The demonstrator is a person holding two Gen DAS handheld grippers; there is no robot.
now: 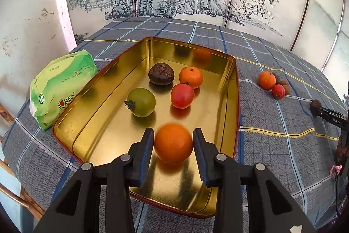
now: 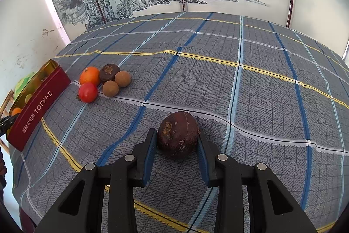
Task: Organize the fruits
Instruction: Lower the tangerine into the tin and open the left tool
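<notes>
A gold-lined toffee tin holds a dark brown fruit, an orange, a red tomato and a green tomato. My left gripper is over the tin's near end with a blurred orange between its fingers; small gaps show on both sides. My right gripper is shut on a dark brown fruit just above the cloth. On the cloth lie an orange, a red tomato, a dark fruit and two tan longans.
A green tissue pack lies left of the tin. The tin's red side shows at the left of the right wrist view. A plaid cloth covers the table. A painted screen stands behind. The right gripper shows at the right edge of the left wrist view.
</notes>
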